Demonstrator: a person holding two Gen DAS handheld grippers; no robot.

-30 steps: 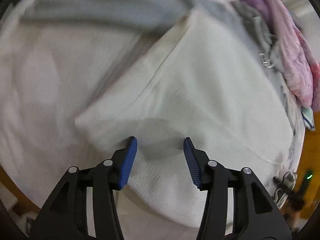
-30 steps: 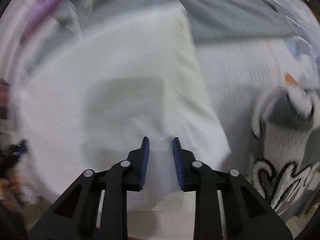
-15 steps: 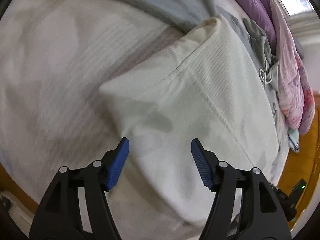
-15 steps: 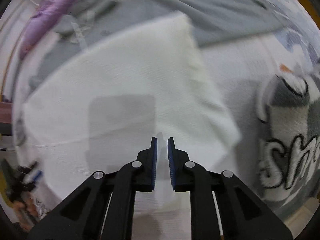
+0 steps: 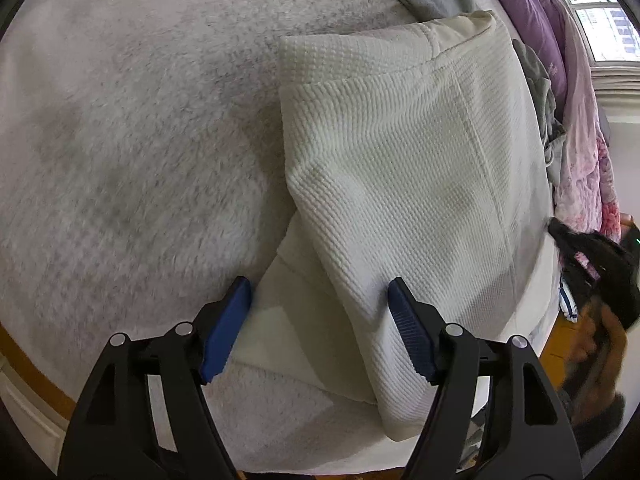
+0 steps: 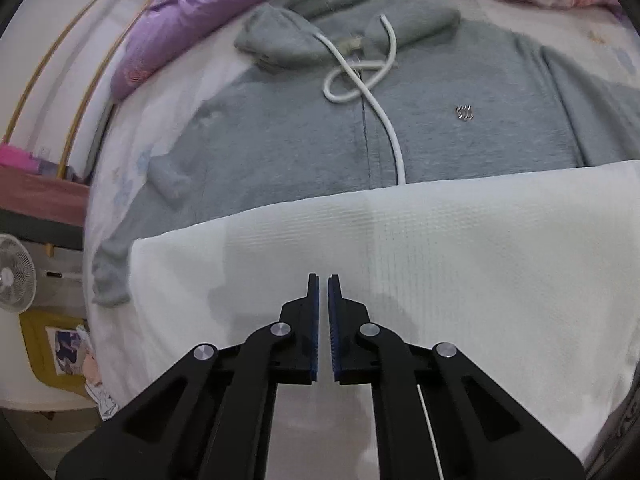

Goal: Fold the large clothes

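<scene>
We are opening the left tongs (image 5: 320, 320) wide over the folded cream garment (image 5: 404, 168), nothing gripped, its long axis running toward the upper right of the frame. Our right tongs (image 6: 323, 312) are closed, empty, above its white edge; grey hoodie (image 6: 400, 128) beyond.

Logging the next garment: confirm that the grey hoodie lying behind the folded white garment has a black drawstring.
Not quite. The grey hoodie does lie behind the folded white garment, but its drawstring is white, not black, as the right wrist view shows.
</scene>
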